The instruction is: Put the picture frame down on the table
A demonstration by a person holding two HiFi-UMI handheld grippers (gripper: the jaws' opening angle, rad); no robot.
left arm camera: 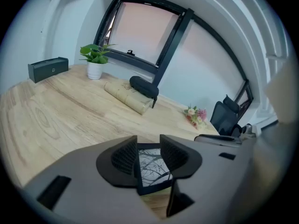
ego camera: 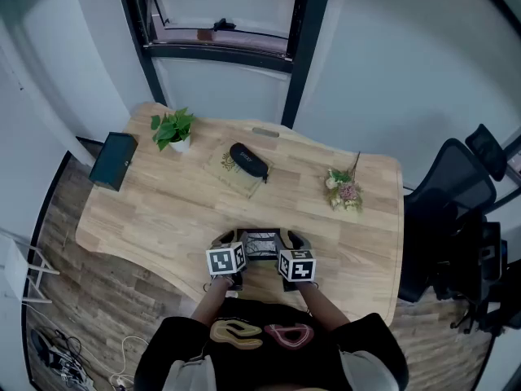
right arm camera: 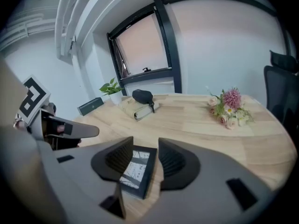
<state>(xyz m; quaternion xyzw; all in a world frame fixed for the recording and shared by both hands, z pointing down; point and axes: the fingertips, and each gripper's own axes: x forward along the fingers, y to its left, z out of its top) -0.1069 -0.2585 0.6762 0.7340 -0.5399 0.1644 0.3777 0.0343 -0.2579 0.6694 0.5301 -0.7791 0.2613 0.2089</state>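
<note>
Person at the table's [ego camera: 155, 210] near edge, a gripper in each hand. Landmark: the black case [ego camera: 248, 160] lying on a book mid-table. Picture frame [ego camera: 261, 243] sits well nearer the person than the case and roughly in line with it, low over the wood, glass side up and tilted. Whether its lower edge touches the top, I cannot tell. Left gripper [left arm camera: 148, 153]: jaws stand on either side of the frame with no gap showing, so I judge it to be pinching the frame across its width. Right gripper [right arm camera: 145, 155]: jaws spread, the frame lying against one jaw with a strip of bare wood showing beside the other, so not clamped. Potted plant [ego camera: 173, 129] is beyond and left of the case, flower bunch [ego camera: 345, 191] right of it, both well away from the frame. To do it well, I'd say: level the frame first, lower until its whole back rests flat on the wood, then part the left jaws slowly. Draw both grippers straight back toward the body, away from the case, so no jaw drags the frame off the edge.
</note>
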